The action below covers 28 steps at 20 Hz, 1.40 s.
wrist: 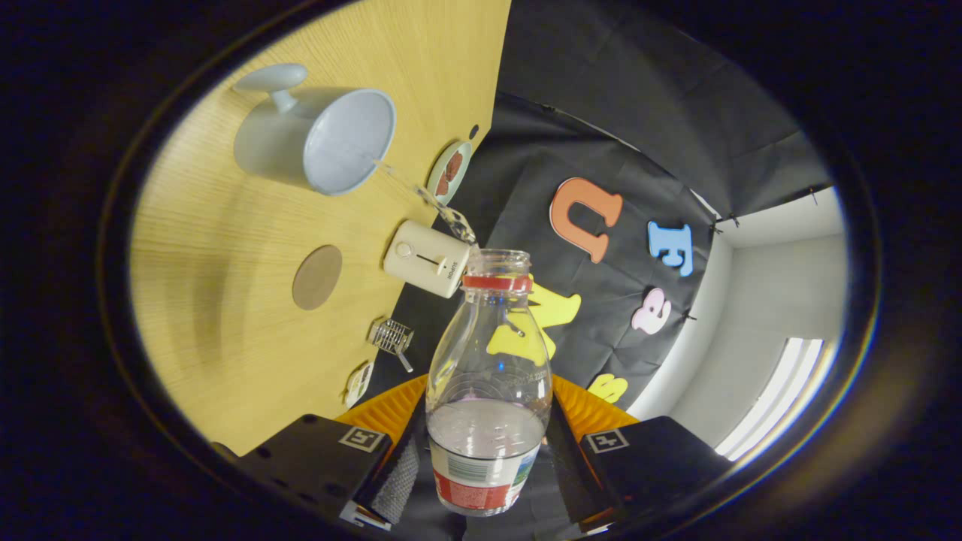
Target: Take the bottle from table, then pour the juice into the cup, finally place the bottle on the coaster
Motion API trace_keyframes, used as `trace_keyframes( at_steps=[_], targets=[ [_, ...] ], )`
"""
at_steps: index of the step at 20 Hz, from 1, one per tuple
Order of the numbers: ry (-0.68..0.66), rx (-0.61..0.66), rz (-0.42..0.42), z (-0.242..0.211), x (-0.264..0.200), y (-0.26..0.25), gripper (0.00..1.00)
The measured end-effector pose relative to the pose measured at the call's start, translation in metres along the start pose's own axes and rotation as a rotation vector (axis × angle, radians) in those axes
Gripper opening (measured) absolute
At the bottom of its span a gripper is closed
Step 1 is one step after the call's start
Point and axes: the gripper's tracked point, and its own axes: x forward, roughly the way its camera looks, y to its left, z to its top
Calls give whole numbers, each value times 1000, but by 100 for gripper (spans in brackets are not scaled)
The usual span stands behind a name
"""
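Gripper view: the gripper (485, 458) has both fingers clamped on the bottle (488, 391), which sits between them, uncapped and tipped over. A thin stream leaves its mouth toward the cup (319, 139), well beyond the fingers. The coaster (317, 277) lies ahead, nearer than the cup. Likely risk: the stream is long and thin, so any wobble or roll would splash juice onto the table (225, 300).

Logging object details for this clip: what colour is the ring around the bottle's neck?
Red, on the clear plastic bottle held between the gripper jaws; clearest in the gripper view.
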Motion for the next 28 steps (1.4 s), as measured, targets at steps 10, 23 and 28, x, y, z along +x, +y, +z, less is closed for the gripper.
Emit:
trace_keyframes(
  at_steps=[10, 23, 28],
  targets=[
    [4, -82, -8, 7, -4, -4, 82],
    [-20, -192, 17, 14, -9, -19, 82],
    [-44, -226, 21, 21, -11, -18, 82]
  ],
)
